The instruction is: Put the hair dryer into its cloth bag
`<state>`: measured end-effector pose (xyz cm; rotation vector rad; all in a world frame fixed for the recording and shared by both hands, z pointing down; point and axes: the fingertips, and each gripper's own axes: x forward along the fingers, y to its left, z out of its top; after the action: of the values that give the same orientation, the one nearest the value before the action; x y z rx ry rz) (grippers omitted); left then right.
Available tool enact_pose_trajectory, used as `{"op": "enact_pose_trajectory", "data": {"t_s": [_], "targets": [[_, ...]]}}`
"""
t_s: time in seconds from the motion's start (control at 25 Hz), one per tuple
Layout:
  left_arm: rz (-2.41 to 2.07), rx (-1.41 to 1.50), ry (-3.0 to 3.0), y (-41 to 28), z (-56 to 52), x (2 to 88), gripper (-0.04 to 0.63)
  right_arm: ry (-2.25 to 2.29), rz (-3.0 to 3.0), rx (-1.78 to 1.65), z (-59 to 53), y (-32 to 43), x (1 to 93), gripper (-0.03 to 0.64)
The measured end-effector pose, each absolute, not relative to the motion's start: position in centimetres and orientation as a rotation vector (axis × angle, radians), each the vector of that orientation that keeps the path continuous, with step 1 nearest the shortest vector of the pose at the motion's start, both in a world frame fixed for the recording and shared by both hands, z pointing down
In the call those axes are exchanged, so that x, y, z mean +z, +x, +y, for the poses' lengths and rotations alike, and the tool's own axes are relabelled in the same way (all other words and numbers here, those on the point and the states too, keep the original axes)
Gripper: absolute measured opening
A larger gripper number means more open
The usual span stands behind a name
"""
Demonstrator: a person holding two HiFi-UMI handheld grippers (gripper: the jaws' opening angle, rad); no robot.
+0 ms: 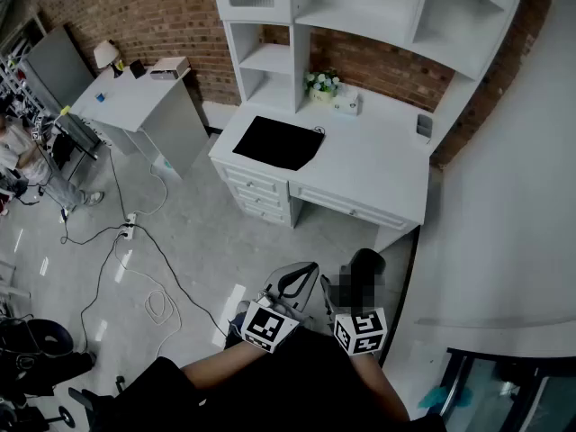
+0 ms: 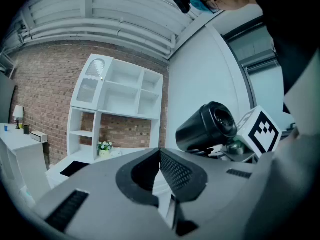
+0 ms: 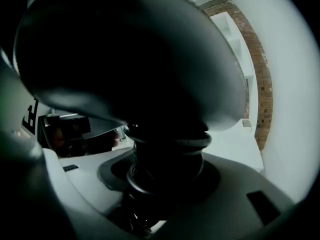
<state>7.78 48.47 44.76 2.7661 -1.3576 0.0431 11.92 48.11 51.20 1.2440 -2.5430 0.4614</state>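
Head view, looking steeply down: a white worktop [image 1: 378, 165] with drawers stands against a brick wall [image 1: 378, 66], with white shelves [image 1: 360, 7] above it. Grey floor [image 1: 198, 250] with trailing cables [image 1: 160, 306] lies to its left. A flat black bag [image 1: 279, 142] lies on the worktop's left part, and a small flower pot [image 1: 322, 84] stands behind it. My right gripper [image 3: 165, 179], over the floor and apart from the worktop, has its jaws clamped on the handle of the dryer [image 3: 130, 54], which has a dark, glossy, rounded body. My left gripper [image 2: 160, 156] is just beside it, its jaws closed together on nothing.
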Motion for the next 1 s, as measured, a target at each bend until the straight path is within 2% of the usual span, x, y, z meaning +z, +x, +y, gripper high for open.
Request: {"op": "enact_pose_trajectory", "data": {"t_s": [0.52, 1.0], "targets": [[-1.378, 0.097, 2.713, 6.9, 48.9, 46.4, 0.018, 1.099, -2.466, 0.627, 49.1, 10.7, 56.0, 0.224], [-1.42, 0.158, 2.595, 5.8, 44.8, 50.4, 0.018, 1.206, -2.436, 0.667, 44.7, 11.8, 57.7, 0.227]]}}
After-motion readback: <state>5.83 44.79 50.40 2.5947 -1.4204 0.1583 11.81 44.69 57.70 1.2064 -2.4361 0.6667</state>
